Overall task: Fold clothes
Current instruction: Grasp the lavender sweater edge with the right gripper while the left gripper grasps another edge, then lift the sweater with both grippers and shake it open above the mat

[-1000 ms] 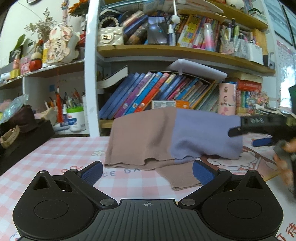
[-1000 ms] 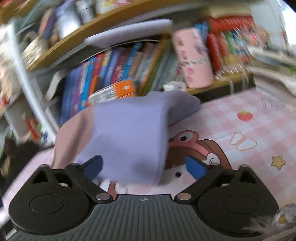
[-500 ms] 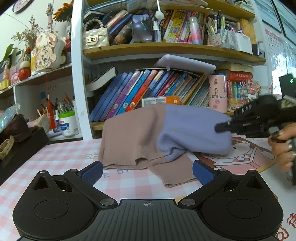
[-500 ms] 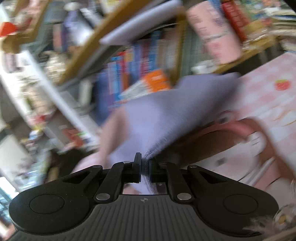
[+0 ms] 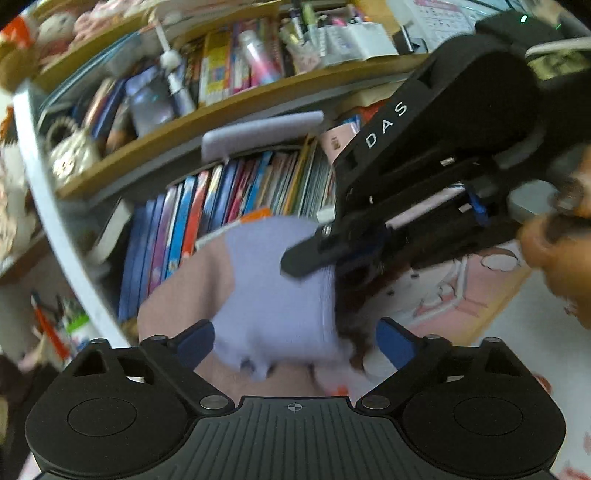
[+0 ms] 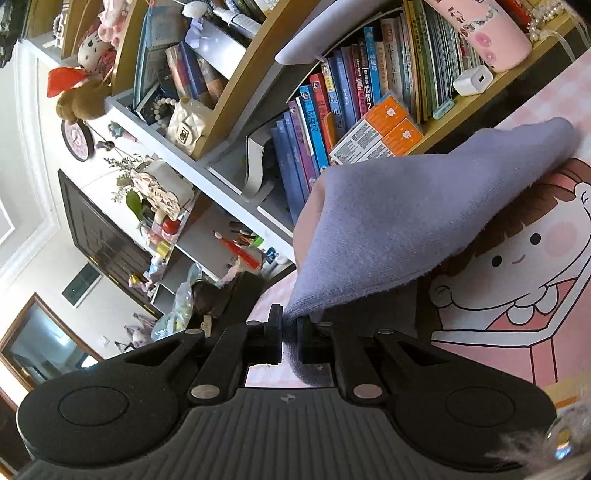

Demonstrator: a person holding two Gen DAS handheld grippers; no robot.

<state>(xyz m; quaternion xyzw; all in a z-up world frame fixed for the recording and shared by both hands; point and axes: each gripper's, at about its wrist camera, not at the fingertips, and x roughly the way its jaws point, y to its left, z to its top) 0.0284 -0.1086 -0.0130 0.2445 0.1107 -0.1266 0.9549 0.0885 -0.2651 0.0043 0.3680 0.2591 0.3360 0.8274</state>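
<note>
A knit garment, part lavender (image 5: 273, 295) and part dusty pink (image 5: 192, 284), lies on the pink checked table. My right gripper (image 6: 290, 334) is shut on a lavender edge (image 6: 388, 229) and holds it lifted off the table. It shows in the left wrist view (image 5: 325, 258) above the cloth. My left gripper (image 5: 295, 341) is open, its blue pads (image 5: 195, 341) on either side of the garment's near lavender part, with nothing held.
A bookshelf (image 6: 351, 96) full of books stands right behind the garment. A cartoon-print mat (image 6: 524, 258) lies on the table under the garment's right side. A pen cup (image 5: 74, 325) stands at the left. A pink cylinder (image 6: 484, 33) sits on the shelf.
My right gripper has closed on the lavender edge and lifted it up and leftward. My left gripper has tilted and moved in close over the garment.
</note>
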